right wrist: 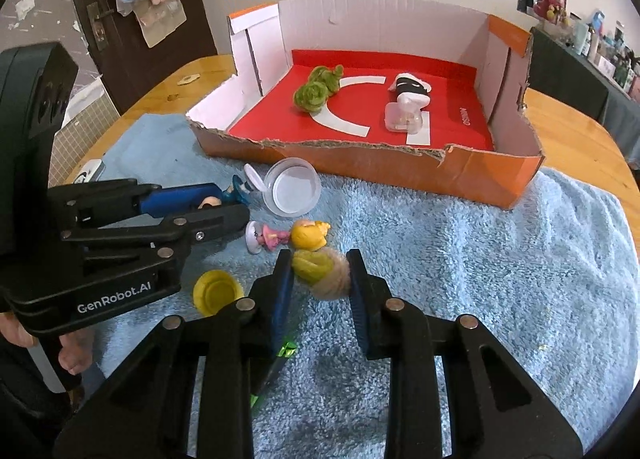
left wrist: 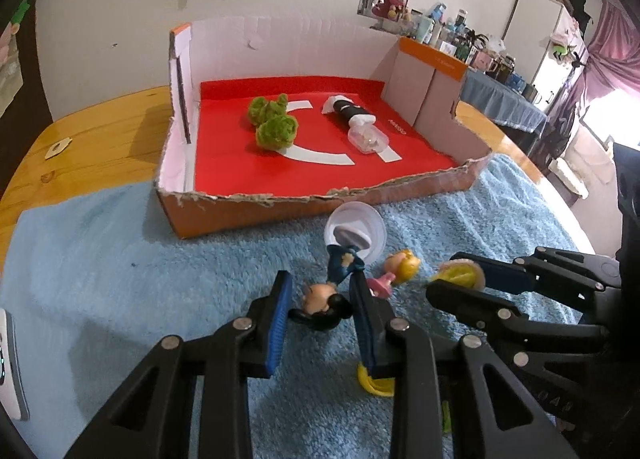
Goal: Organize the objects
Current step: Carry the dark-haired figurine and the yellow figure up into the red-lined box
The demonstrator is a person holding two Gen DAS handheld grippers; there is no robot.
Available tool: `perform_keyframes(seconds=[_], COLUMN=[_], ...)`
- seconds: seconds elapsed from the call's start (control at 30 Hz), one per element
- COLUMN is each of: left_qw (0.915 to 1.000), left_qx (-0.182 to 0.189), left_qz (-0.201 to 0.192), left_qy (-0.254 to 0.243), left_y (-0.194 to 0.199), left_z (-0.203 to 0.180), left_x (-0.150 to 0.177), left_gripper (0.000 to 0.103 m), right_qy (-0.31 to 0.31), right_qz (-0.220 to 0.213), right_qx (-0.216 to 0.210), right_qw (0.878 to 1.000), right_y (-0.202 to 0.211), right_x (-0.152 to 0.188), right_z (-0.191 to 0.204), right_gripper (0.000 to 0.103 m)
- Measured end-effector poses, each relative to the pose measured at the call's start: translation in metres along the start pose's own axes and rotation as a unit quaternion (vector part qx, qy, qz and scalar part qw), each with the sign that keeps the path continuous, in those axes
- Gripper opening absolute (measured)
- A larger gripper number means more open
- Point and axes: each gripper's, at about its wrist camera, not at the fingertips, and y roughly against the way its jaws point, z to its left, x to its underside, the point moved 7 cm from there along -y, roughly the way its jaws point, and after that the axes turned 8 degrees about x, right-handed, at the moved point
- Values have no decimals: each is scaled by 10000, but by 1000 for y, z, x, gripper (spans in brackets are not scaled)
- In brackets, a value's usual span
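Observation:
A dark-haired figurine in blue [left wrist: 326,301] lies on the blue towel [left wrist: 120,279] between the fingers of my left gripper [left wrist: 320,287], which is shut on its head. My right gripper [right wrist: 320,271] is shut on a yellow and tan round toy [right wrist: 322,271], also in the left wrist view [left wrist: 460,275]. A blonde figurine in pink [right wrist: 292,237] lies just beyond it. A clear cup [right wrist: 292,193] lies on its side near the open cardboard box [right wrist: 360,163]. The box holds two green balls [right wrist: 316,89] and a black and white bottle [right wrist: 408,99].
A yellow cap [right wrist: 218,293] lies on the towel left of my right gripper. The box walls stand high at the back and sides, low and torn at the front. The wooden table [left wrist: 92,139] edge curves at right [right wrist: 592,147]. A white device [left wrist: 12,367] lies far left.

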Motion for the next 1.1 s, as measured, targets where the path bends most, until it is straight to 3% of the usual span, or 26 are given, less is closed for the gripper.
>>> perform_keyframes(seconds=[0.47, 1.1], left_qw=[9997, 9987], left_qx=[8, 29], left_qz=[-253, -498], left_qy=[60, 91], left_y=[21, 30], left_z=[-6, -3], left_x=[-8, -43], left_gripper=[31, 31], right_qy=[-144, -179], right_qz=[-273, -497], right_qx=[-54, -69], right_qw=[9995, 9986], right_y=[23, 36], right_x=[-13, -45], right_z=[-5, -14], right_gripper=[25, 25])
